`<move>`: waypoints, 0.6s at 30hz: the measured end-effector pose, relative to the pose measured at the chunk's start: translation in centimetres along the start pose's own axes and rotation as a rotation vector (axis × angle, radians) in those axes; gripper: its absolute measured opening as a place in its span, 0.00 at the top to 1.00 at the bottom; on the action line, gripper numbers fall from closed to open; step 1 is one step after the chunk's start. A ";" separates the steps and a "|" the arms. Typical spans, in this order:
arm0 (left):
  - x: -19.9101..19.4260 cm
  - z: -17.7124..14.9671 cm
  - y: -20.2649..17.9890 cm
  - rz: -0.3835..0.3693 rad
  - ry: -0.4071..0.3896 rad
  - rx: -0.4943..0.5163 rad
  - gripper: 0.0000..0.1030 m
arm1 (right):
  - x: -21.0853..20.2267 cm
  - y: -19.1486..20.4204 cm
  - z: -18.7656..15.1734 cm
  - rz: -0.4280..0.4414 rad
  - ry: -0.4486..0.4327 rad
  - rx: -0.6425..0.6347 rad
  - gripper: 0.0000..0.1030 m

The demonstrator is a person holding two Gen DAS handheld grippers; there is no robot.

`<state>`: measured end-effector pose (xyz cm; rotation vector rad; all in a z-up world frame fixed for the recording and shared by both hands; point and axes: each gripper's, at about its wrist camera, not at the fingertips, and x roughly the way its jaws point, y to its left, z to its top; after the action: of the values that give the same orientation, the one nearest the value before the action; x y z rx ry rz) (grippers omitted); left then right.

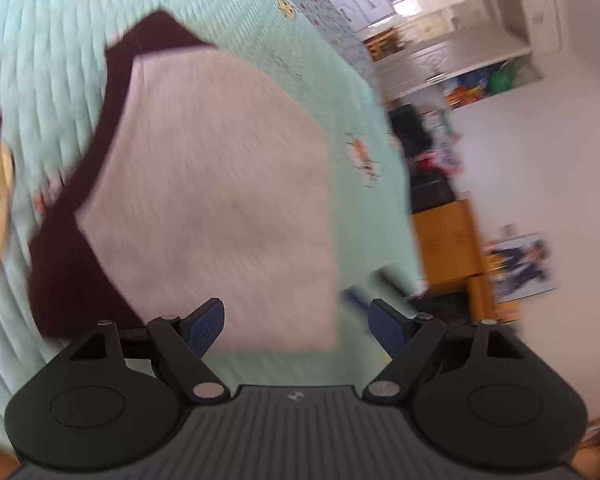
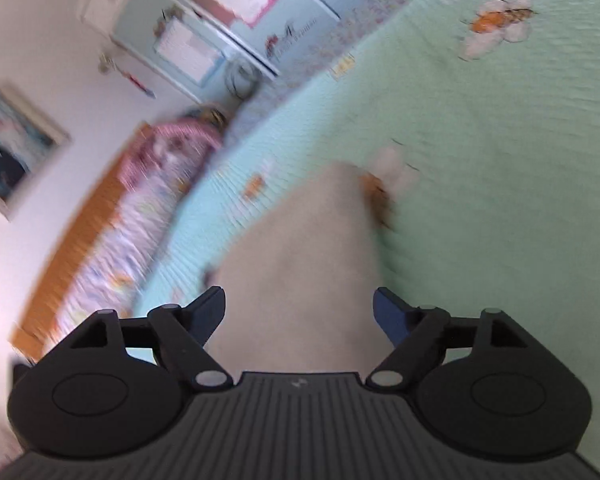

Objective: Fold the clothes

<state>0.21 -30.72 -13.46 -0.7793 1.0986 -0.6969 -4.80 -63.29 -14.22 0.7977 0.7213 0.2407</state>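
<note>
We count two garments on the mint quilt (image 1: 52,32): one pale grey piece (image 1: 220,184) lying over one dark maroon piece (image 1: 72,240). Our left tongs (image 1: 298,322) gape wide, empty, the grey cloth just ahead of their tips. Our right tongs (image 2: 298,310) also stand open, grey cloth (image 2: 312,264) stretching ahead between the pads, ungripped.

Left tongs (image 1: 298,322) spread wide and empty, right tongs (image 2: 299,312) likewise
</note>
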 end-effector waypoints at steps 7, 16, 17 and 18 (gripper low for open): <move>1.7 -4.6 0.9 -0.125 0.051 -0.146 0.20 | 1.1 -2.5 -3.7 0.032 0.075 0.094 0.13; 3.5 -5.8 2.0 -0.159 -0.024 -0.277 0.20 | 3.2 -1.8 -4.0 0.112 0.160 0.128 0.55; 3.4 -5.9 2.0 -0.152 -0.031 -0.278 0.20 | 3.2 -1.9 -4.0 0.113 0.165 0.138 0.61; 3.4 -5.9 2.0 -0.145 -0.038 -0.279 0.20 | 3.0 -2.0 -4.1 0.112 0.164 0.144 0.65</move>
<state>-4.18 -33.55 -18.27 -1.1153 1.1263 -0.6540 -5.49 -60.99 -19.09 0.9651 0.8563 0.3613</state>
